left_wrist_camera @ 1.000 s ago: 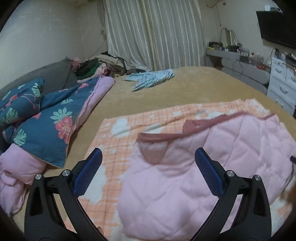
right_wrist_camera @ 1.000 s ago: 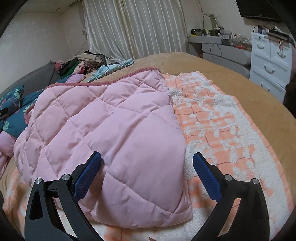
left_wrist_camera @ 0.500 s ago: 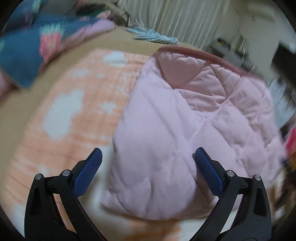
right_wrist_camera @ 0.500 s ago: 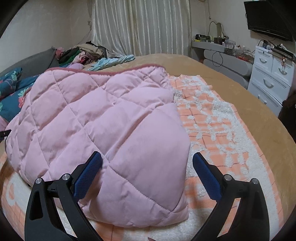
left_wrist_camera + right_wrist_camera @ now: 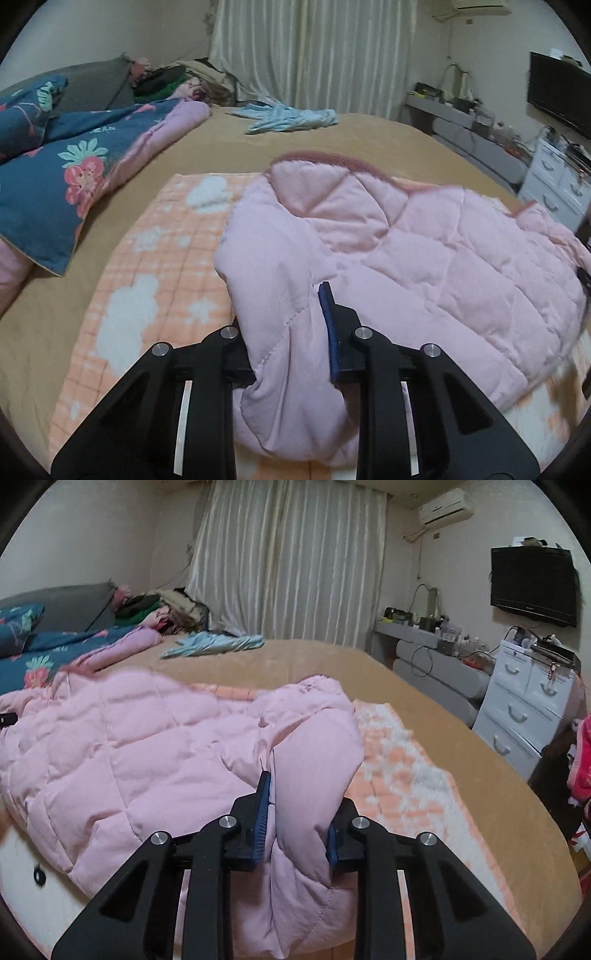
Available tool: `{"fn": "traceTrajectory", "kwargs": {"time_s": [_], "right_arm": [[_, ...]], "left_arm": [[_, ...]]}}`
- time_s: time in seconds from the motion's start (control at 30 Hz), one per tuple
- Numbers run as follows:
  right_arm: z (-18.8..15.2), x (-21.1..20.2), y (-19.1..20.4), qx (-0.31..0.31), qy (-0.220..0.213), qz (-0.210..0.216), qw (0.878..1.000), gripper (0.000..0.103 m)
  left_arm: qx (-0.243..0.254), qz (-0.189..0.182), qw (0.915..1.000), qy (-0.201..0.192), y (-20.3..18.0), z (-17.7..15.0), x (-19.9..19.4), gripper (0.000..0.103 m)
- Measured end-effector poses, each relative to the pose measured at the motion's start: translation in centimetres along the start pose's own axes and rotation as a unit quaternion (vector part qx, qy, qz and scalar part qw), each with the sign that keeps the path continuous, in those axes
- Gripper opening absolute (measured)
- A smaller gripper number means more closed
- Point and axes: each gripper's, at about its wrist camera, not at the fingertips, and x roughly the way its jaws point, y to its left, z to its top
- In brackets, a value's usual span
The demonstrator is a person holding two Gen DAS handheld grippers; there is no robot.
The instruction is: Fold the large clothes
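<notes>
With jaws just closed, pink quilted jacket (image 5: 424, 266) is pinched at its near hem by left gripper (image 5: 291, 332) and right gripper (image 5: 299, 812).

The quilted jacket (image 5: 424, 266) lies on a blanket (image 5: 147, 280) on the bed (image 5: 207, 147), with the duvet (image 5: 55, 173) at left and drawers (image 5: 524, 701) right.

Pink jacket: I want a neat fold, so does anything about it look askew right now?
Yes. The pink jacket lies rumpled on the orange blanket. Both grippers, left and right, have just closed, bunching its near edge into thick folds.
</notes>
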Motion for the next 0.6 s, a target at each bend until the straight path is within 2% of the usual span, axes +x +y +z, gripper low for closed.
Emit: {"fn": "traceTrajectory", "kwargs": {"time_s": [0.13, 0.27, 0.4, 0.6], "right_arm": [[0.5, 2.4, -0.3, 0.001, 0.018, -0.008, 1.000, 0.023], [-0.4, 5.7, -1.0, 0.014, 0.051, 0.012, 0.999, 0.023], [-1.3, 7.9, -1.0, 0.018, 0.078, 0.017, 0.997, 0.024], [-2.0, 9.5, -0.6, 0.037, 0.107, 0.008, 0.994, 0.028]], "left_arm": [[-0.004, 0.031, 0.9993, 0.018, -0.8, 0.3, 2.6, 0.017], [-0.013, 0.045, 0.9981, 0.041, -0.8, 0.4, 4.7, 0.017], [0.001, 0.050, 0.9978, 0.044, -1.0, 0.2, 6.1, 0.018], [-0.003, 0.058, 0.9966, 0.059, -0.8, 0.3, 7.5, 0.018]]}}
